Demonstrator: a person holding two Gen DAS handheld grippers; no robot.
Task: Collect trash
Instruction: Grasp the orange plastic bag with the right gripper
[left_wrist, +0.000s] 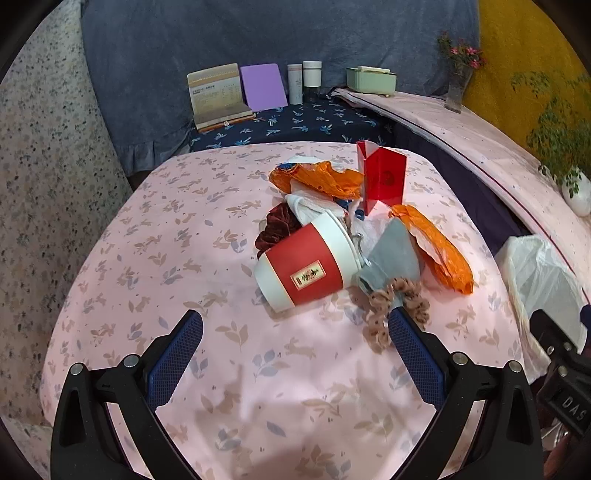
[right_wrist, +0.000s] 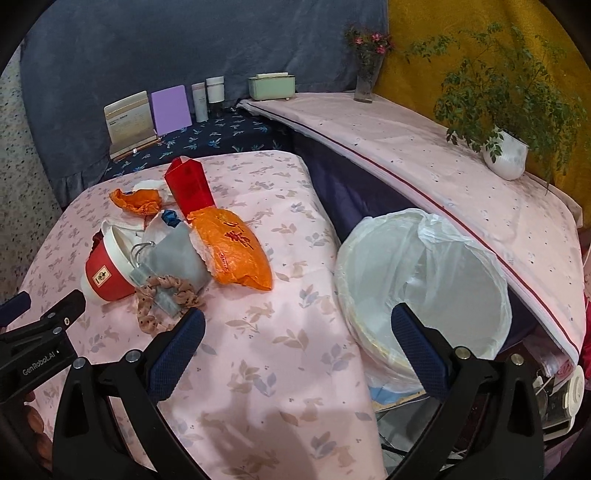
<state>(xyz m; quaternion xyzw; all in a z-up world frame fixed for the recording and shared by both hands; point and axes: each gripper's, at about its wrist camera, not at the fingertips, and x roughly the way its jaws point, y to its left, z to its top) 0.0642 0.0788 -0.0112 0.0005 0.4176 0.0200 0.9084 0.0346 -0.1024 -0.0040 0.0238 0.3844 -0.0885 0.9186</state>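
Pink cloth with a leaf and rabbit print covers the surface (left_wrist: 166, 258), and the trash sits in one loose heap toward its far right part. A red and white cup (left_wrist: 306, 264) lies on its side at the front of the heap, its open mouth turned away toward a grey pouch (left_wrist: 393, 254) that touches its rim. A brown scrunchie (left_wrist: 391, 310) lies just in front of the pouch. Behind the cup are a dark red velvet scrunchie (left_wrist: 277, 227) and some crumpled white paper (left_wrist: 310, 206). One orange wrapper (left_wrist: 317, 179) is bunched at the back of the heap, and a second orange wrapper (right_wrist: 236, 251) lies flat at its right edge. A red carton (left_wrist: 384, 177) stands upright between the two wrappers.

The left claw (left_wrist: 295, 332) hovers over the cloth just in front of the cup, jaws spread wide and holding nothing; its right finger overlaps the brown scrunchie in view. The right claw (right_wrist: 297, 332) is also spread wide and empty, straddling the right edge of the surface. Just past that edge stands a bin (right_wrist: 424, 280) lined with a clear plastic bag, its mouth open.
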